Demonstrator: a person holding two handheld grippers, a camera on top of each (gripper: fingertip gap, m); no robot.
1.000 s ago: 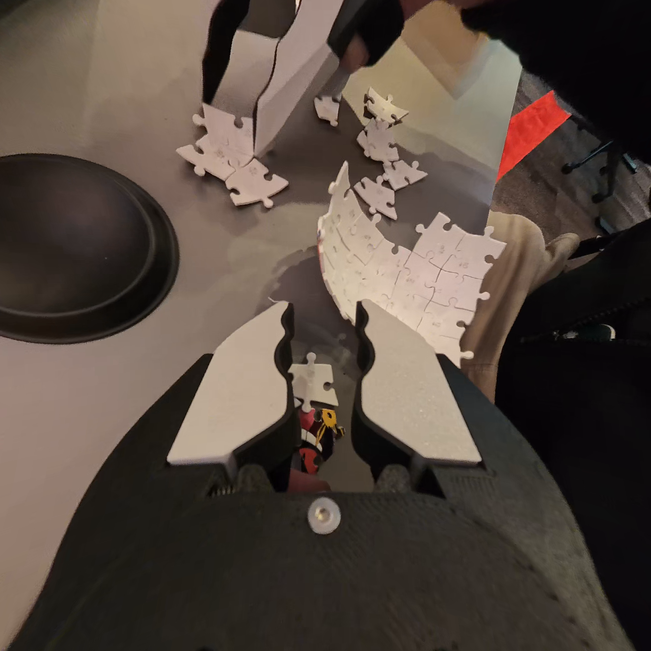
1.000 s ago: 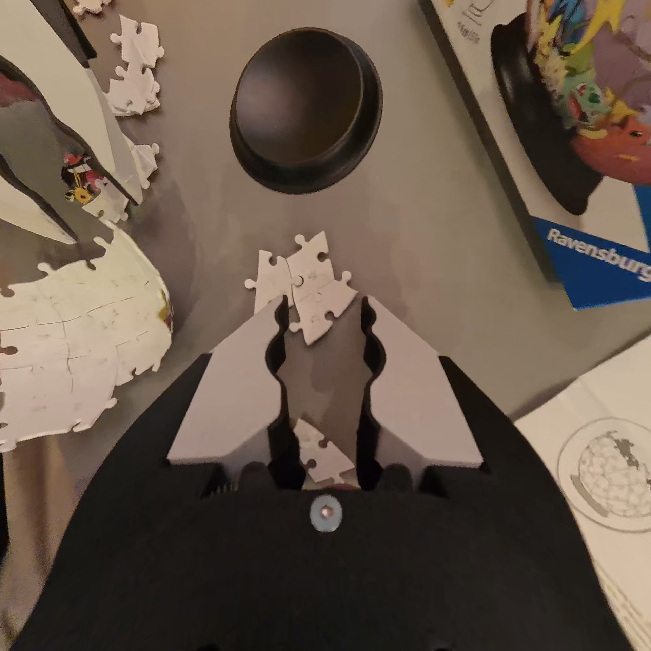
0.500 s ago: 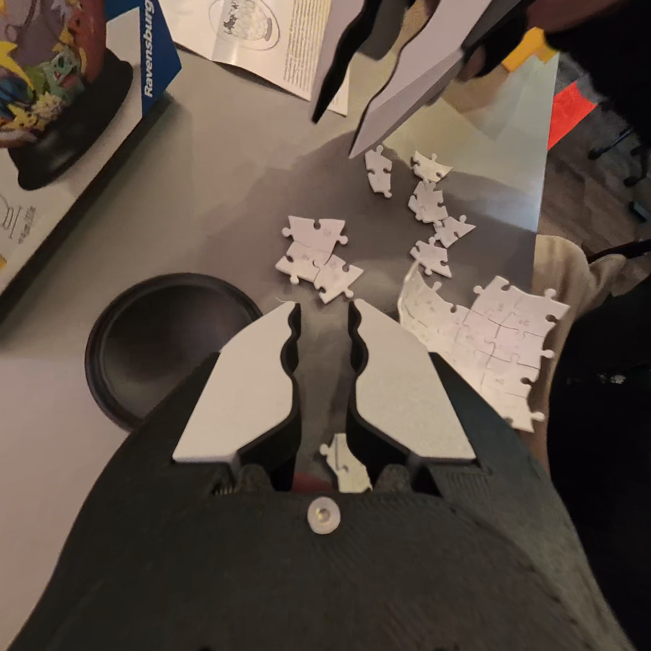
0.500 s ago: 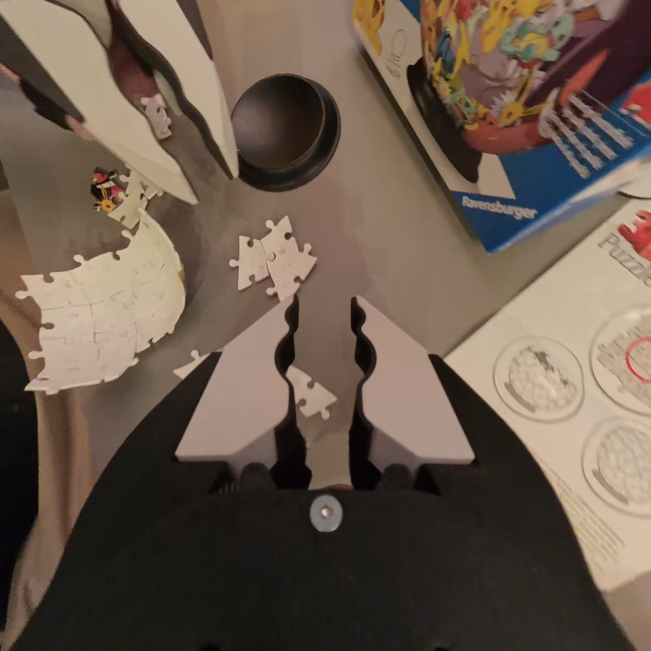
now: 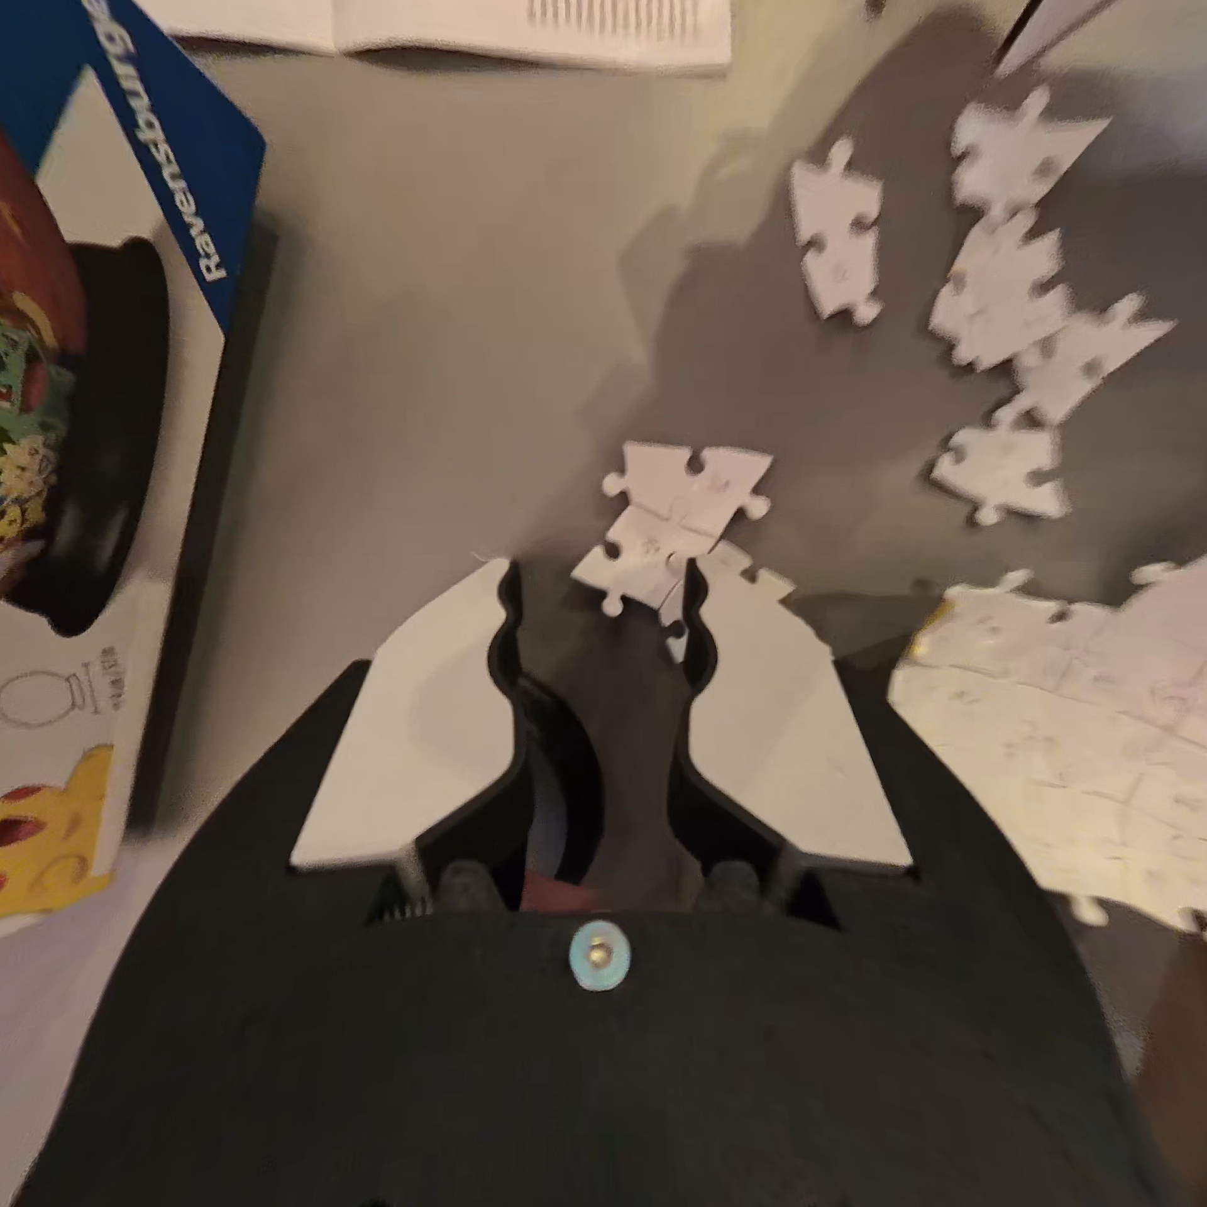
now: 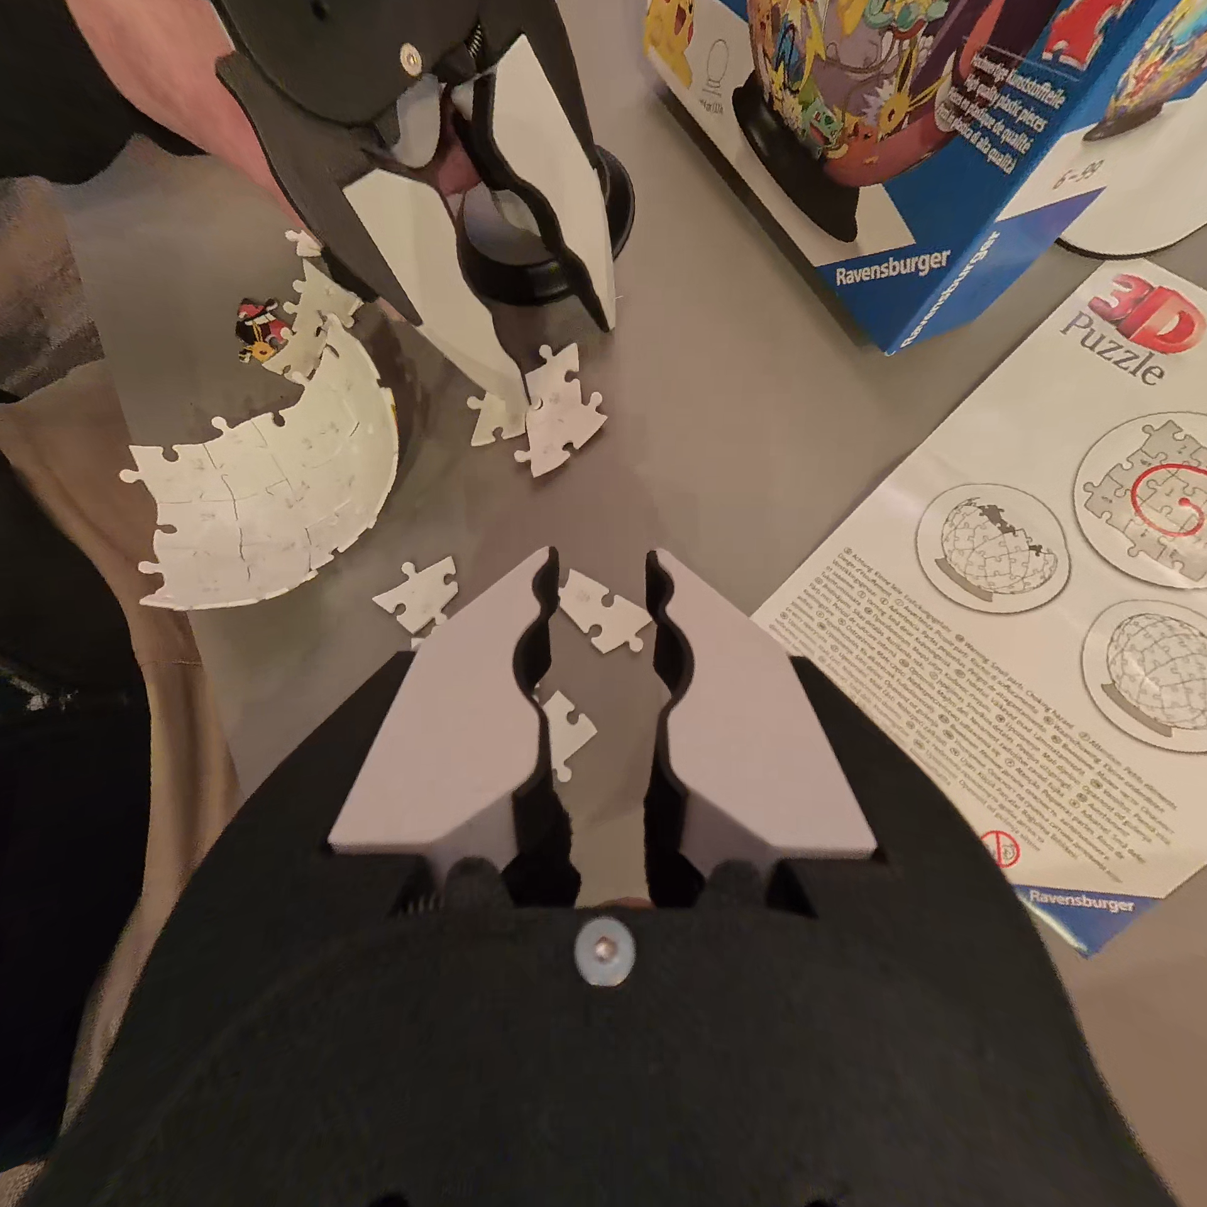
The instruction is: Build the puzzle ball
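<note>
A small cluster of joined white puzzle pieces lies face down on the grey table, just ahead of my open, empty left gripper. In the right wrist view one left fingertip touches this cluster. The curved, part-built ball shell lies left of it and shows at the right of the left wrist view. My right gripper is open and empty above a loose piece. The black stand sits behind the left gripper.
More loose white pieces lie at the far right, others near my right fingers. One coloured piece sits by the shell's rim. The puzzle box and an instruction sheet occupy the right side. A person's legs are at the table's left edge. My right fingertips sit around 12 centimeters from my left ones. The loose piece is about 6 centimeters from my right fingertips. My left wrist view looks at it from another angle.
My left gripper has dropped forward onto the small joined cluster and opened wider. My right gripper has pulled back from that cluster to above the loose pieces.
</note>
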